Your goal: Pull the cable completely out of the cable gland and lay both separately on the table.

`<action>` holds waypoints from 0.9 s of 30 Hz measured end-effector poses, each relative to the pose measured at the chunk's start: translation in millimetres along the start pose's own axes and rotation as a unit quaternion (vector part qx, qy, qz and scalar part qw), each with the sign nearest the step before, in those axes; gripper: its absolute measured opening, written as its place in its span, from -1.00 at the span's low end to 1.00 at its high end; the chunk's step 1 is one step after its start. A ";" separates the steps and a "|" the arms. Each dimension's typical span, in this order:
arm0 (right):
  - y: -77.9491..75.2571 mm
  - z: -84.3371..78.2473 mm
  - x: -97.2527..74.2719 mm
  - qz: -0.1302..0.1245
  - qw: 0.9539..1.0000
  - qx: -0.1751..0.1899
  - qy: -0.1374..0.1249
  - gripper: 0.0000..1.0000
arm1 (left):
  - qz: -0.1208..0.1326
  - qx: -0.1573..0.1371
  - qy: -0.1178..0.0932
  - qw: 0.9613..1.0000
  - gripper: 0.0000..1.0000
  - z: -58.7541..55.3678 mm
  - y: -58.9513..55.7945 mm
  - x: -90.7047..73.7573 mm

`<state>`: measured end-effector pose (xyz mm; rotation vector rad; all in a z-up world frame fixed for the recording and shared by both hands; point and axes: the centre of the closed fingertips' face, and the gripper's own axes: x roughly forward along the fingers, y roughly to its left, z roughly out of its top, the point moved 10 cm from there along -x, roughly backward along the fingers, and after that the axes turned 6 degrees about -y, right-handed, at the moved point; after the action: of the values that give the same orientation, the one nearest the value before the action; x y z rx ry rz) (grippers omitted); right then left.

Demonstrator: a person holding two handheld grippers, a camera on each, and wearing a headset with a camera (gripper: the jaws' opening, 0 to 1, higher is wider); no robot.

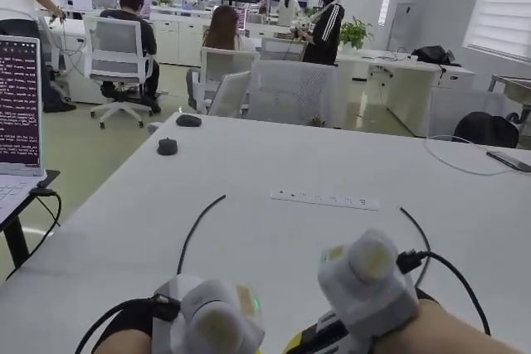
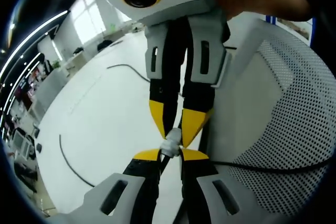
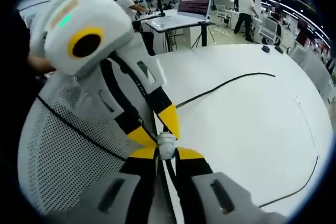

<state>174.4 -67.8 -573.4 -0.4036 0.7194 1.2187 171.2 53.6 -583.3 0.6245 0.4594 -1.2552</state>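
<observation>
Left gripper [image 2: 172, 154] and right gripper [image 3: 165, 154] meet tip-to-tip, both clamped on the cable gland [image 3: 167, 142].

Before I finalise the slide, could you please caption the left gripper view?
Left gripper and right gripper pinch the white cable gland, its black cable trailing over a mesh chair.

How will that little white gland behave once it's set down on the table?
The gland looks rounded, so it may well roll on the smooth white table. It is tiny between the left claw and right claw, so probably light and easy to drop.
</observation>
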 end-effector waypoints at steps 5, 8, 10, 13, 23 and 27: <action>11.9 4.7 1.2 -0.047 0.988 -0.148 0.018 -0.77 | 0.002 -0.033 -0.006 0.999 -0.71 -2.1 3.4 -1.8; 19.4 4.2 1.8 -0.071 0.974 -0.213 0.027 -0.76 | -0.003 -0.069 -0.015 0.998 -0.71 -3.5 4.0 -1.8; 25.2 3.8 3.2 -0.085 0.958 -0.269 0.041 -0.76 | -0.005 -0.068 -0.013 0.998 -0.71 -4.0 4.3 -1.8; 26.0 -1.6 5.5 -0.094 0.972 -0.213 0.031 -0.75 | -0.010 -0.054 -0.006 0.998 -0.71 -4.0 1.0 0.4; 7.4 -17.1 -2.9 -0.131 0.985 -0.114 0.008 -0.92 | 0.024 -0.026 -0.006 0.999 -0.71 -2.3 6.6 -3.6; 4.2 -17.0 -1.0 -0.134 0.986 -0.103 -0.006 -0.91 | 0.041 -0.027 -0.005 0.999 -0.71 -3.9 10.6 -6.3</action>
<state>165.5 -78.0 -584.5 -0.6421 0.5107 1.0408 179.9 62.7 -580.3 0.5866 0.4539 -1.1642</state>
